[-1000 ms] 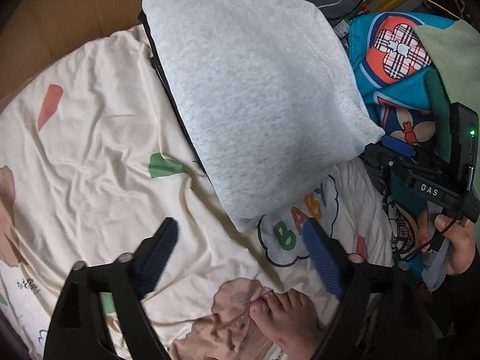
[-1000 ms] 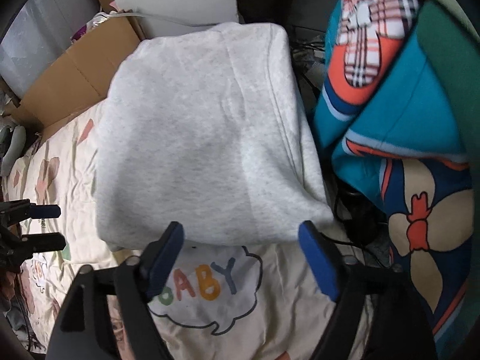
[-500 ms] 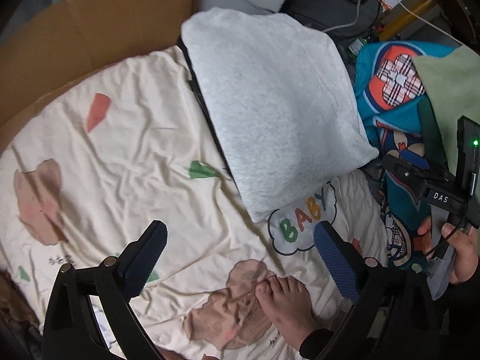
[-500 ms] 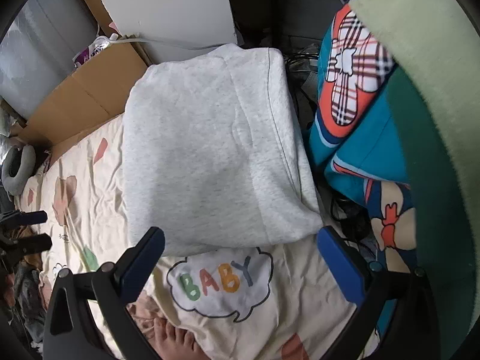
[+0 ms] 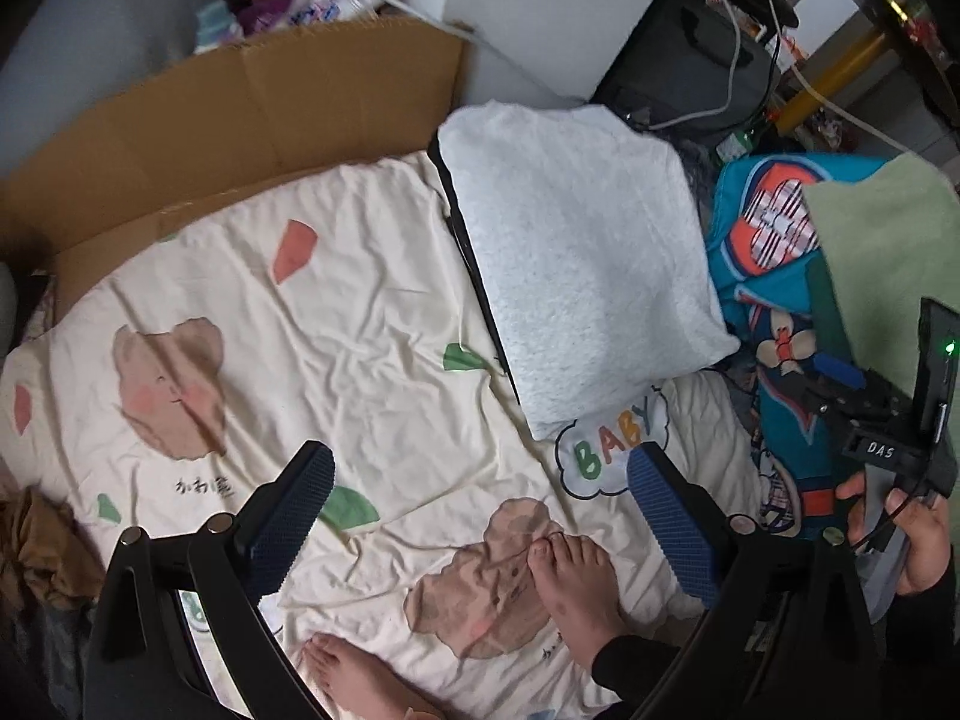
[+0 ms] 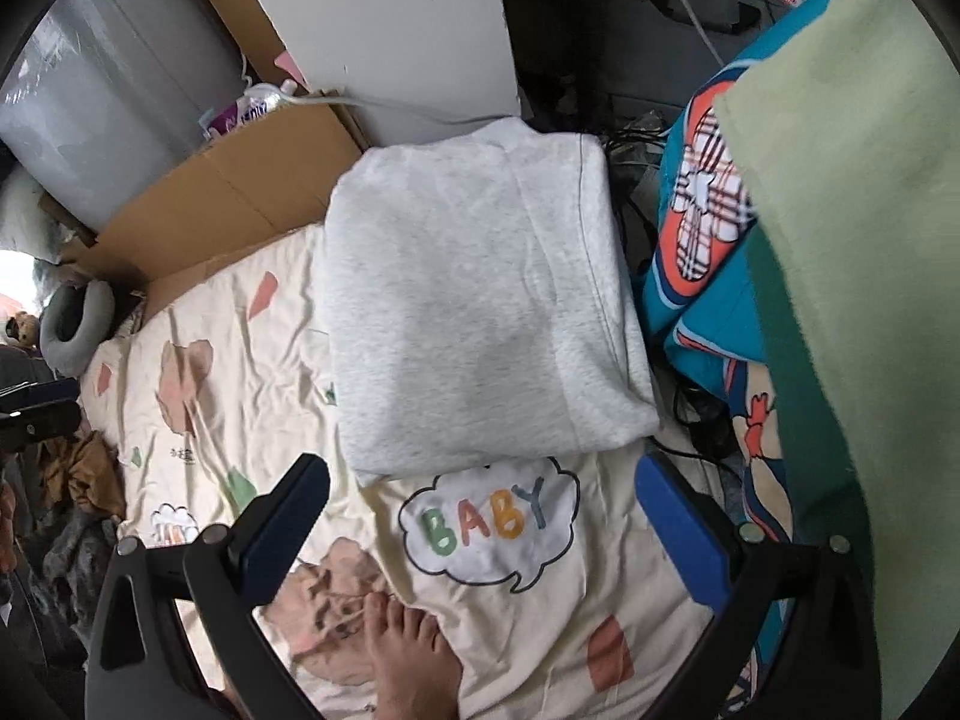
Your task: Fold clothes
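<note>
Evidently the folded sweatshirt [image 6: 480, 312] is left squared on the bed [image 6: 252, 384], so both grippers [image 5: 474, 516] [image 6: 480, 516] are held apart, empty, above it.

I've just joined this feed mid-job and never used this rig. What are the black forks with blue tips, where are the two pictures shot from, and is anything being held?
Each fork is a hand-held gripper; a person carries one in each hand. Each picture comes from a camera on one gripper, looking along its blue-padded fingers. The left gripper and right gripper are both open and hold nothing. Below them a folded grey garment lies on a cream sheet printed with bears and "BABY". A blue patterned cloth is bunched alongside. The person's bare foot stands on the sheet.
</note>
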`<state>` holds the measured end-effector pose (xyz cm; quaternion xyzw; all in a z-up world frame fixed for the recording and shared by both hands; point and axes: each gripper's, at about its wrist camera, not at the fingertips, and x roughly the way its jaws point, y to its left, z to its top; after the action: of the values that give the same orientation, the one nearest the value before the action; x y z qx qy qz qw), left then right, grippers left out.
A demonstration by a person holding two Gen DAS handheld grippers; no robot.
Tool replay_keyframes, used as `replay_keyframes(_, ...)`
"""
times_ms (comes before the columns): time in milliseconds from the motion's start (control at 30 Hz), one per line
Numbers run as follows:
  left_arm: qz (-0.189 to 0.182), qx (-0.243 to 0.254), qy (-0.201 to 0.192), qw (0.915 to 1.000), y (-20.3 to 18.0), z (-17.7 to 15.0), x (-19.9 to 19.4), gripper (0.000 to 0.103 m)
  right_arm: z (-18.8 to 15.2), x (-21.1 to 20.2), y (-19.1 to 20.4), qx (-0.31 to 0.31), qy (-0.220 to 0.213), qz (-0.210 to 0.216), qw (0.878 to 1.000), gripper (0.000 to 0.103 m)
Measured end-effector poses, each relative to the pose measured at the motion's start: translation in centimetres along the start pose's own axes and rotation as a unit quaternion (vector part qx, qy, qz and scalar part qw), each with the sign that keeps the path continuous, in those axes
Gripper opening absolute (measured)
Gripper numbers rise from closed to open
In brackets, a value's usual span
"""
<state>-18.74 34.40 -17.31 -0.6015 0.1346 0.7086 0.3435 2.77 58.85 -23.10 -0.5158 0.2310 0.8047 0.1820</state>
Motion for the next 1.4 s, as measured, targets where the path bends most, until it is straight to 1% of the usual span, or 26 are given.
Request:
replay_keyframes(133, -0.002, -0.004, -0.012, 0.9999, 0.1, 0.1, -3.8, 0.098, 0.4, -2.5, 0.1, 0.011, -0.008, 0.006, 1.0, 0.102)
replay_keyframes(267, 0.0, -0.027, -0.028, 0.9992, 0.8, 0.2, -7.4, 0.098, 0.7, -4.6, 0.4, 0.017, -0.012, 0.011, 1.0, 0.103)
replay_keyframes(400, 0.013, -0.042, -0.041, 0.9982, 1.6, -0.3, -10.6, 0.098, 0.8, -6.4, 0.9, 0.022, -0.007, 0.019, 1.0, 0.103)
replay_keyframes(500, 0.024, -0.053, -0.043, 0.9974, 2.3, -1.1, -12.8, 0.098, 1.0, -7.7, 1.7, 0.009, -0.006, 0.02, 1.0, 0.103)
replay_keyframes(567, 0.031, -0.06, -0.044, 0.9968, 2.9, -1.8, -14.4, 0.098, 1.2, -8.8, 2.1, 0.004, -0.009, 0.022, 1.0, 0.103)
replay_keyframes(667, 0.052, -0.068, -0.052, 0.995, 3.7, -2.7, -16.7, 0.098, 1.9, -11.0, 2.7, 0.006, -0.024, 0.028, 0.999, 0.103)
replay_keyframes(833, 0.055, -0.093, -0.08, 0.9909, 4.8, -4.4, -20.8, 0.098, 3.2, -14.8, 4.2, -0.003, -0.045, 0.038, 0.998, 0.103)
replay_keyframes(900, 0.064, -0.098, -0.084, 0.9896, 5.2, -5.5, -22.2, 0.098, 3.6, -16.2, 5.0, -0.007, -0.05, 0.043, 0.998, 0.103)
replay_keyframes(1000, 0.071, -0.114, -0.082, 0.9875, 5.9, -6.9, -23.5, 0.098, 3.8, -17.6, 6.2, -0.017, -0.05, 0.044, 0.998, 0.103)
replay_keyframes(1133, 0.081, -0.149, -0.075, 0.9827, 7.5, -9.2, -25.4, 0.098, 3.7, -19.2, 7.7, -0.027, -0.052, 0.044, 0.997, 0.103)
replay_keyframes(1233, 0.094, -0.166, -0.078, 0.9786, 8.7, -10.7, -27.2, 0.098, 3.4, -20.4, 8.7, -0.033, -0.053, 0.048, 0.997, 0.103)
replay_keyframes(1333, 0.096, -0.185, -0.083, 0.9745, 9.6, -12.1, -29.0, 0.098, 3.0, -21.4, 9.7, -0.038, -0.05, 0.054, 0.997, 0.103)
replay_keyframes(1400, 0.099, -0.189, -0.09, 0.9728, 9.9, -13.1, -30.2, 0.098, 2.6, -22.0, 10.4, -0.042, -0.047, 0.061, 0.996, 0.103)
